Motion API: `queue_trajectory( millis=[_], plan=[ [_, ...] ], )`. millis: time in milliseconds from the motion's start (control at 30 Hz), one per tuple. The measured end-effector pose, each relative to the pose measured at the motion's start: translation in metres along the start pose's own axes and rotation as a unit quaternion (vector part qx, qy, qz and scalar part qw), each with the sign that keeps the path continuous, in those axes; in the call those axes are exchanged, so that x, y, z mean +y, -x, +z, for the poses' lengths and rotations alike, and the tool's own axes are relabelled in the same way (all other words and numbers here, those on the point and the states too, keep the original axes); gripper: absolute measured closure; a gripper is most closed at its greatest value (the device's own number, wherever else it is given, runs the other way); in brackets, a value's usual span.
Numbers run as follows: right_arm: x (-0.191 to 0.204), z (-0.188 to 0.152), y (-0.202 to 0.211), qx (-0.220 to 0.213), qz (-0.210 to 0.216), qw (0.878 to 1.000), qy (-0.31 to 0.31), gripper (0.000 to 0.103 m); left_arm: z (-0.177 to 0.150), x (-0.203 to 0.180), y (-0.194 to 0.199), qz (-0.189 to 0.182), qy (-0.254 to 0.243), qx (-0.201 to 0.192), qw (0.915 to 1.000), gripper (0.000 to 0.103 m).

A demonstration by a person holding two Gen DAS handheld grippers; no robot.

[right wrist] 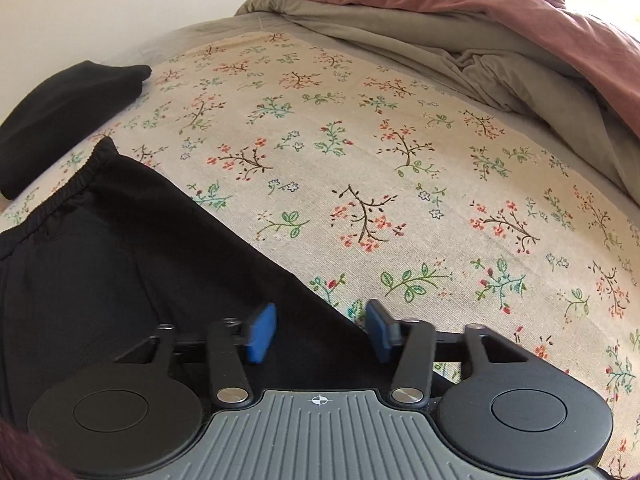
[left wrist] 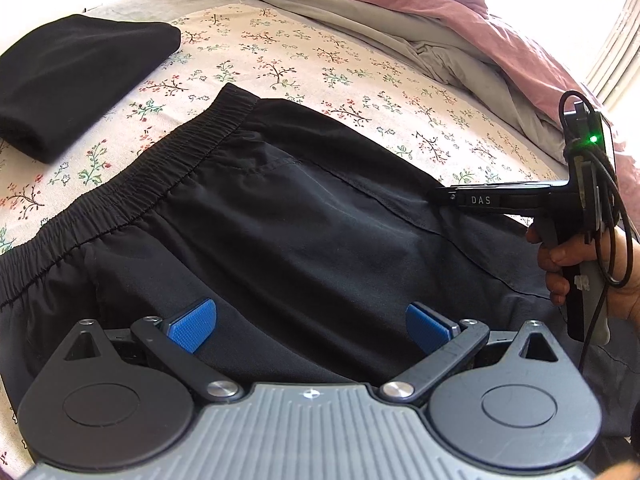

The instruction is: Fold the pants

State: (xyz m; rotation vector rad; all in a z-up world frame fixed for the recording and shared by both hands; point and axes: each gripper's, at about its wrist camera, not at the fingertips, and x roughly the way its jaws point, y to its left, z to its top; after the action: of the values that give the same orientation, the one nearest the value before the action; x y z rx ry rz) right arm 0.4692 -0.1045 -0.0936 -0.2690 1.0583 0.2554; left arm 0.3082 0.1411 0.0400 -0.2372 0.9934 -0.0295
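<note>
Black pants of thin woven fabric with a gathered elastic waistband (left wrist: 288, 216) lie spread on a bed covered by a cream sheet printed with small flowers and twigs (right wrist: 400, 184) — the waistband runs toward the upper left. The left gripper (left wrist: 310, 326) hangs over the middle of the pants, its blue-padded fingers (left wrist: 192, 326) spread wide and holding nothing. The right gripper (right wrist: 322, 330) sits at the pants' edge, where dark cloth meets the sheet; its fingers are parted too, with the fabric edge lying between them, not pinched. A folded black garment (left wrist: 76, 80) rests near the waistband — apart from it. A rumpled grey and dusty-pink duvet (left wrist: 400, 12) is heaped at the far side.
</note>
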Motion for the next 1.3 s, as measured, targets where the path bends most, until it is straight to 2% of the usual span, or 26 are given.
queue_trajectory(
  millis=[33,100,300,500,633,767,900,1100,1200,1300],
  plan=[
    [0.002,0.002,0.002,0.007,0.002,1.0,-0.002,0.101,0.0,0.001,0.001,-0.002,0.001,0.001,1.0,0.0],
    [0.009,0.004,0.006,0.013,-0.009,1.0,0.0,0.103,-0.001,0.003,0.002,-0.006,0.001,0.002,1.0,0.0],
    [0.035,0.006,0.06,-0.035,-0.042,0.998,0.007,0.103,-0.005,0.016,0.014,-0.008,0.005,-0.006,0.9999,0.0],
    [0.087,-0.005,0.14,-0.075,-0.052,0.995,0.046,0.103,-0.009,0.029,0.028,-0.015,0.0,-0.014,0.9998,0.0],
    [0.13,-0.031,0.186,-0.097,-0.054,0.991,0.074,0.103,-0.015,0.039,0.04,-0.018,-0.008,-0.027,0.9994,0.0],
    [0.166,-0.073,0.212,-0.099,-0.043,0.991,0.077,0.103,-0.025,0.055,0.051,-0.011,-0.013,-0.039,0.9991,0.0],
    [0.194,-0.117,0.211,-0.08,-0.025,0.994,0.073,0.103,-0.037,0.073,0.06,-0.026,-0.015,-0.043,0.9986,0.0],
    [0.211,-0.162,0.176,-0.035,-0.013,0.998,0.047,0.103,-0.052,0.091,0.069,-0.051,-0.037,-0.039,0.9972,0.005],
    [0.215,-0.176,0.156,-0.017,-0.015,0.999,0.035,0.103,-0.055,0.105,0.066,-0.059,-0.018,-0.029,0.9977,0.014],
    [0.217,-0.183,0.141,-0.003,-0.023,0.999,0.025,0.103,-0.056,0.126,0.065,-0.087,0.017,-0.018,0.9959,0.021]
  ],
)
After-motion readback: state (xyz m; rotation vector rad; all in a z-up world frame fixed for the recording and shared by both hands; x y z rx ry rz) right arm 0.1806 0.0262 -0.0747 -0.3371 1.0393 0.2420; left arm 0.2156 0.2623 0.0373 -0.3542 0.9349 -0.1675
